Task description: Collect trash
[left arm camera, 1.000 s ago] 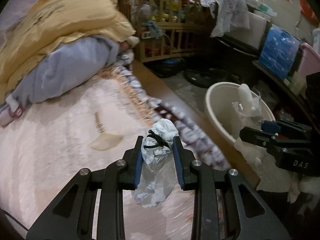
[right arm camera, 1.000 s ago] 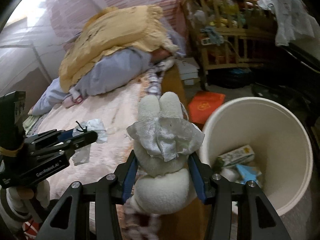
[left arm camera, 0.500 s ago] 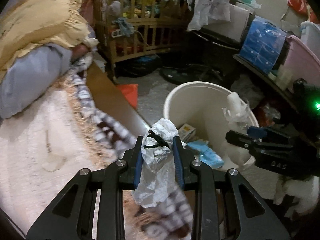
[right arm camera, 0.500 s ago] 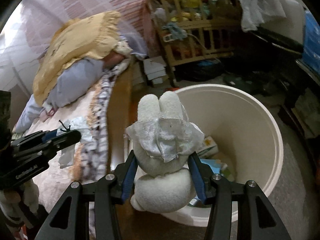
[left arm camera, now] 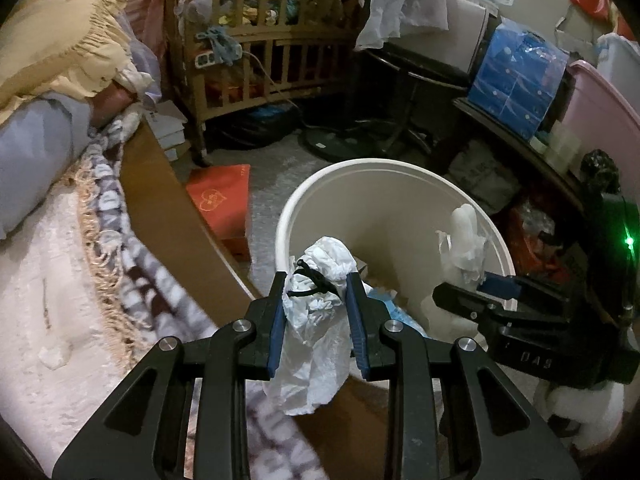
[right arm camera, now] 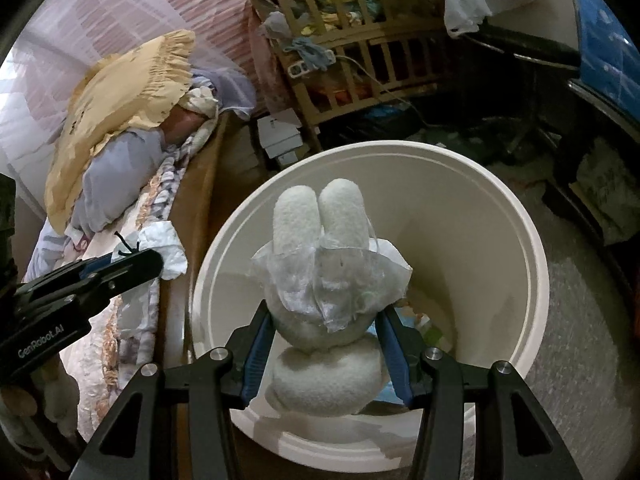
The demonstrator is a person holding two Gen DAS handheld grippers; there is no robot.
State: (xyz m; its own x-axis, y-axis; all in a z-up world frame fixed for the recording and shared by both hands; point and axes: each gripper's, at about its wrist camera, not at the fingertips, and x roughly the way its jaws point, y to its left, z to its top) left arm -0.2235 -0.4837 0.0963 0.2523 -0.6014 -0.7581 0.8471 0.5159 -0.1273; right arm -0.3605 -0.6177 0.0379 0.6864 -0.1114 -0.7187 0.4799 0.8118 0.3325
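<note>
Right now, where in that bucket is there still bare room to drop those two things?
The bucket is mostly bare: its far and right inner wall and the floor beside it are clear. Its near-left bottom is crowded with a box and blue wrapper. Outside, the floor between the bed edge and red bag is tight.

Plush toy (right arm camera: 326, 292) clamped, seemingly over bin (right arm camera: 500, 216).

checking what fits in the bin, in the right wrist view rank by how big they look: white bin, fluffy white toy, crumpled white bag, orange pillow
1. white bin
2. orange pillow; farther off, so its rank is unsure
3. fluffy white toy; very near the camera
4. crumpled white bag
</note>
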